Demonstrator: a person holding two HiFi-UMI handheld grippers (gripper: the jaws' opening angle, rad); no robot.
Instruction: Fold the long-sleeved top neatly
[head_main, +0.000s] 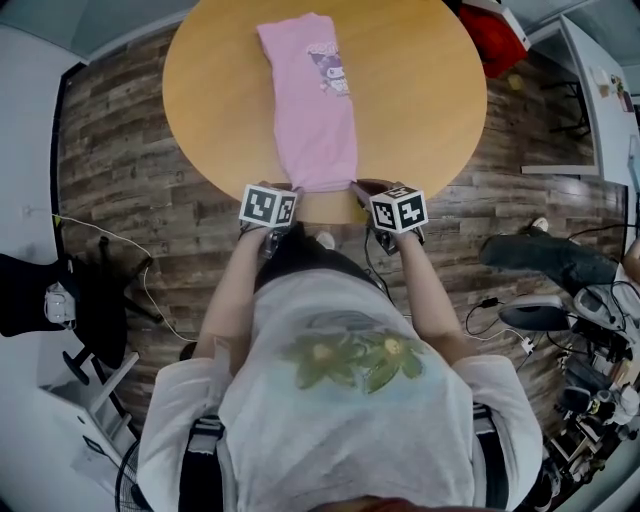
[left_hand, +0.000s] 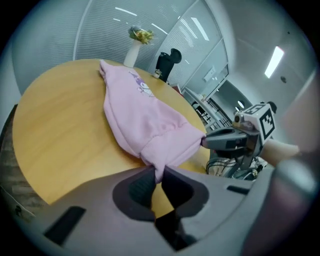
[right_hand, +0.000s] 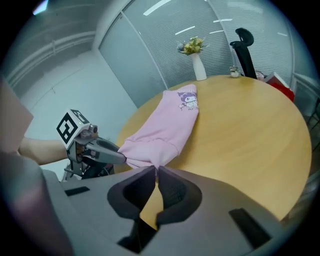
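The pink long-sleeved top (head_main: 312, 98) lies folded into a long narrow strip on the round wooden table (head_main: 420, 90), its printed figure at the far end. Its near hem hangs at the table's front edge. My left gripper (left_hand: 156, 172) is shut on the hem's left corner, pink cloth (left_hand: 150, 125) pinched between the pads. My right gripper (right_hand: 156, 170) is shut on the hem's right corner of the top (right_hand: 165, 125). In the head view both grippers (head_main: 268, 207) (head_main: 398, 209) sit side by side at the near table edge. Each gripper shows in the other's view.
A white vase with flowers (right_hand: 198, 62) stands at the table's far edge. A black office chair (right_hand: 246, 45) and a red object (head_main: 497, 35) are beyond the table. Cables and equipment (head_main: 560, 320) crowd the wooden floor at the right; a black stand (head_main: 60, 300) is at the left.
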